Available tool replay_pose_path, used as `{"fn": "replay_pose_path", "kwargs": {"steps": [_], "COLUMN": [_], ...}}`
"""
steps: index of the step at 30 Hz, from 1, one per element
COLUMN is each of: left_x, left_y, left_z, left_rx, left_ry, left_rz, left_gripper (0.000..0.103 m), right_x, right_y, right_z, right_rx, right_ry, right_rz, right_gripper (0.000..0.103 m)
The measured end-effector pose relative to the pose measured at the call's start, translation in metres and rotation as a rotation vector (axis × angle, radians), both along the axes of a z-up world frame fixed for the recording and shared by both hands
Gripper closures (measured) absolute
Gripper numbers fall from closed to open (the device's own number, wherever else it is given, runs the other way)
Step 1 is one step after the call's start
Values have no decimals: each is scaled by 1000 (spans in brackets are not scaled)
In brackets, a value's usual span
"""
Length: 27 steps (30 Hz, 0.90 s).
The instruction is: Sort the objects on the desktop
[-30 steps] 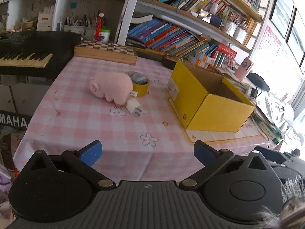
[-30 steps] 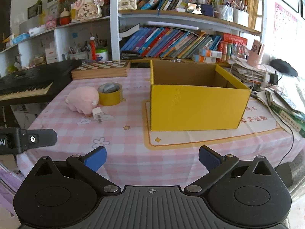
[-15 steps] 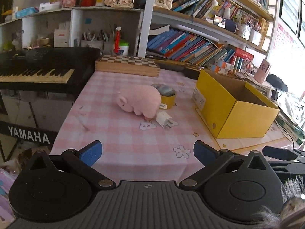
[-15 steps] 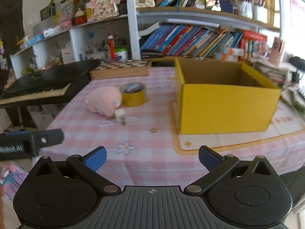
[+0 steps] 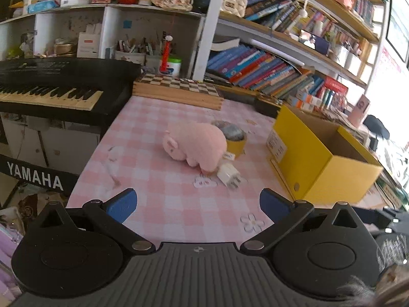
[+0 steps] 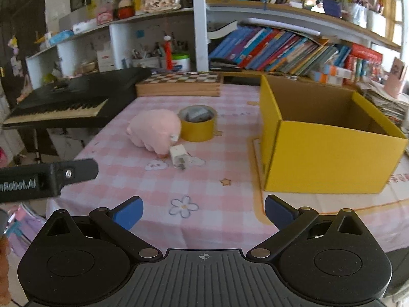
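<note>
A pink plush pig (image 5: 195, 145) lies on the pink checked tablecloth (image 5: 158, 179), with a yellow tape roll (image 5: 234, 139) behind it and a white charger plug (image 5: 228, 175) at its near side. An open yellow box (image 5: 317, 158) stands to the right. The pig (image 6: 156, 130), tape roll (image 6: 198, 122), plug (image 6: 179, 156) and box (image 6: 329, 140) also show in the right wrist view. My left gripper (image 5: 198, 203) is open and empty near the table's front edge. My right gripper (image 6: 203, 209) is open and empty, over the front edge.
A black Yamaha keyboard (image 5: 51, 89) stands left of the table. A wooden chessboard box (image 5: 179, 89) lies at the table's back. Bookshelves (image 5: 268, 69) fill the wall behind. The left gripper's body (image 6: 46, 179) shows at the left of the right wrist view.
Both grippers have moved forward toward the table and nearer the pig, tape and plug. Both stay open and empty. The objects have not moved.
</note>
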<state>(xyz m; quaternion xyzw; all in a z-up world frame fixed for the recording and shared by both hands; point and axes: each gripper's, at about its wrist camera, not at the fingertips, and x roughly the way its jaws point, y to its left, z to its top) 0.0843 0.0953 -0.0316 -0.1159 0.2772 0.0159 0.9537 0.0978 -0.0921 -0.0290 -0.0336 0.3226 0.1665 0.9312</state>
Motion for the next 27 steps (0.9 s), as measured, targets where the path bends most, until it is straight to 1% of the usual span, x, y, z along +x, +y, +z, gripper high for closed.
{"fn": "replay_pose_path", "kwargs": {"steps": [4, 8, 14, 18, 21, 24, 27], "left_x": [16, 38, 68, 91, 110, 129, 146], "left_y": [3, 2, 2, 1, -1, -4, -7], "left_z": [-1, -7, -17, -22, -24, -27, -30], "left_rx": [-12, -14, 14, 57, 68, 74, 88], "left_ry": [5, 35, 54, 46, 42, 42, 44], "left_rz": [16, -1, 12, 31, 25, 13, -4], "left_gripper": [0, 0, 0, 0, 0, 0, 0], "right_x": [11, 21, 37, 49, 58, 68, 79], "right_y": [6, 12, 20, 28, 32, 36, 38], "right_z": [-2, -4, -11, -17, -21, -27, -33], "right_rx": [0, -9, -17, -27, -33, -60, -60], "right_ry": [-10, -20, -16, -19, -27, -42, -31], "right_rz": [35, 68, 114, 143, 167, 180, 184], "right_gripper": [2, 2, 2, 2, 2, 6, 8]}}
